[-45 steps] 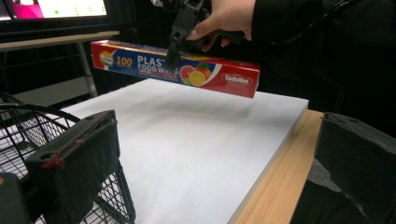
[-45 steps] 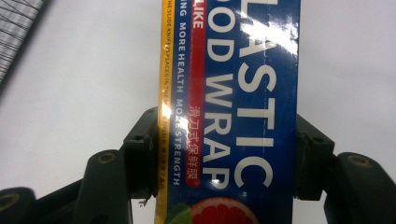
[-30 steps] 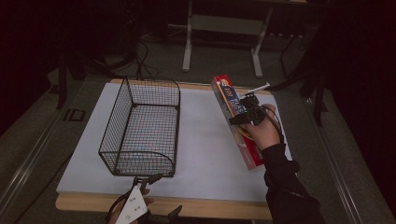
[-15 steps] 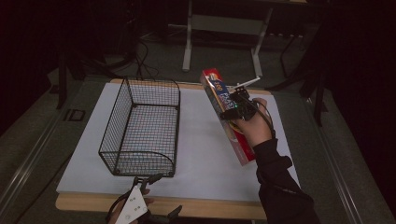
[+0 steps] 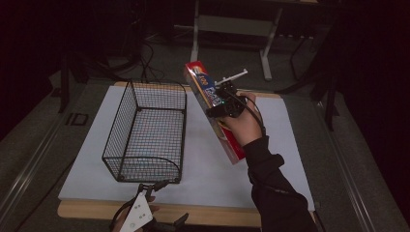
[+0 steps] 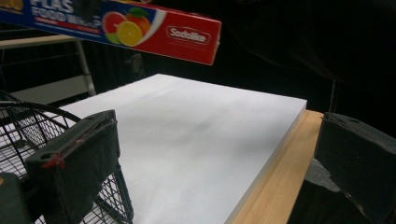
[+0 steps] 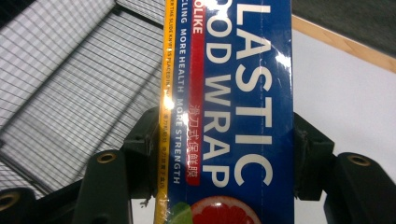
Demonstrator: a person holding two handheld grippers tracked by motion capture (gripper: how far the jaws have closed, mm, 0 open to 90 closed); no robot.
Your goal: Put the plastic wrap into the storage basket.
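A long red and blue plastic wrap box hangs tilted in the air over the white mat, just right of the black wire basket. My right gripper is shut across the box near its upper end. In the right gripper view both jaws clamp the sides of the box, with the basket's mesh below and to the left. My left gripper rests at the table's front edge by the basket's near corner. Its jaws stand wide open with nothing between them, and the box floats high ahead.
A white mat covers most of the wooden table. The basket's corner sits just beside my left jaw. Dark floor, cables and a metal stand lie beyond the table's far edge.
My right gripper has lifted the box off the mat and carried it up and left toward the basket. The left gripper has stayed put.
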